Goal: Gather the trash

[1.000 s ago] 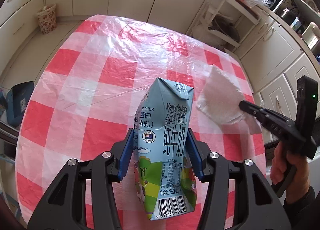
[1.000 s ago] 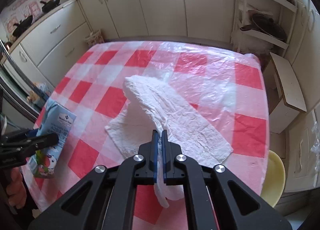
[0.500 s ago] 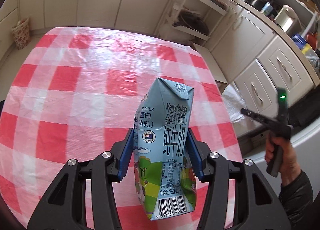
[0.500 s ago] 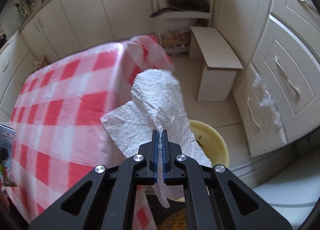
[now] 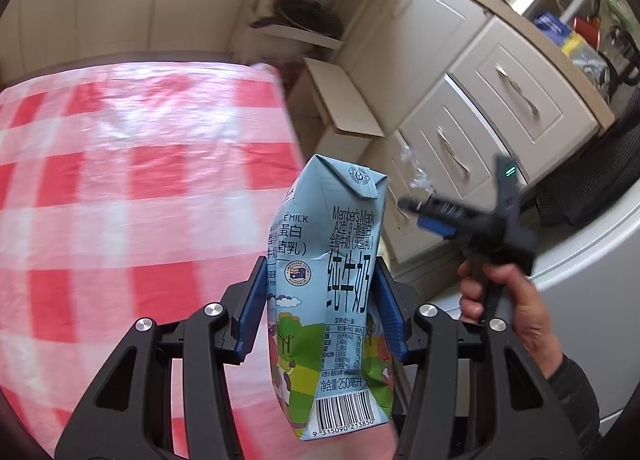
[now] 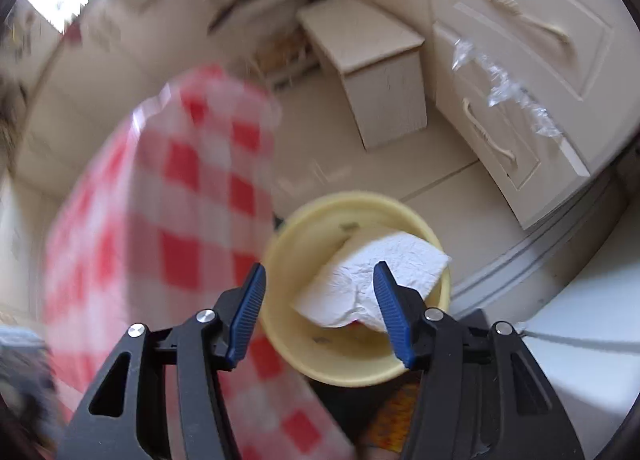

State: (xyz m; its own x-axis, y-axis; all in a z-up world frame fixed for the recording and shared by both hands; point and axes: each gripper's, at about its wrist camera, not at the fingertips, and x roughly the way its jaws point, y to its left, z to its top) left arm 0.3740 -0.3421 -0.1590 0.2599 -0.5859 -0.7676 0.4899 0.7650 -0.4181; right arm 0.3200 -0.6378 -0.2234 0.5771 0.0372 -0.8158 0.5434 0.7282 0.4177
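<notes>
The milk carton (image 5: 336, 300) is a small pale-blue box with printed Chinese lettering, a cartoon meadow scene and a barcode at its foot; it stands roughly upright, leaning slightly, its sides dented, beyond the edge of the checked table. The paper towel (image 6: 372, 280) is white and crumpled, lying slumped inside the round yellow bin (image 6: 316, 360) on the floor, seemingly resting against its far wall.

Tissue (image 6: 372, 280) lies in the bin (image 6: 304, 344), on the floor just right of the table (image 6: 160, 228). A stool (image 6: 372, 60) stands behind the bin, drawers (image 6: 520, 72) to its right.
</notes>
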